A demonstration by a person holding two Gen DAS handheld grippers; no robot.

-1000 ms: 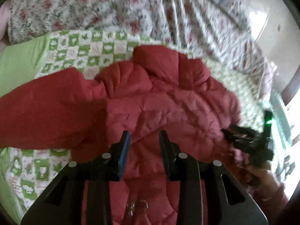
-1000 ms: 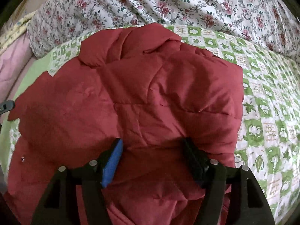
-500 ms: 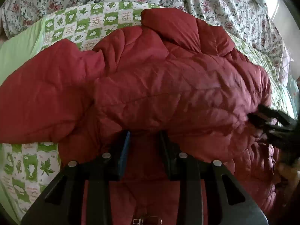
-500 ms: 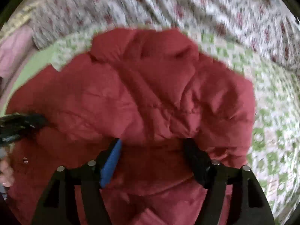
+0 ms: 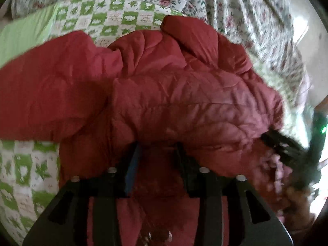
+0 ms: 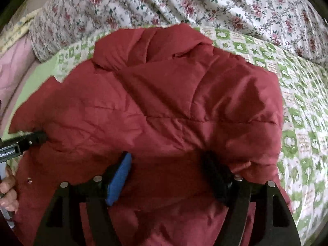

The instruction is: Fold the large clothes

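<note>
1. Left claw: its jaws have just been opening. The folded edge of the red padded jacket lies between them, but the fingers stand apart from the cloth on both sides. Judged released, or in the act of releasing.

2. Right claw: jaws spread wide, with the jacket's bunched hem between the blue pad and the black finger. Whether the pads press on the fabric cannot be told; the cloth hides the contact.

3. Change noted: against the earlier views, the left claw has come down toward the bed and its gap has widened, and the lower part of the jacket now lies doubled over the upper body. Judgement: the bottom-to-top fold is being set down, and the step in hand is letting go.

4. Jacket position: flat on the bed, collar at the far end, one sleeve still spread out to the left side. Judgement: the sleeve remains to be tucked in; the fold is puffy and may spring back once freed.

5. Surface: a green-and-white checked quilt carries the jacket.

6. Beyond: a rumpled floral sheet covers the far part of the bed. Pink bedding shows at the far left. The rest of the room is blurred.
</note>
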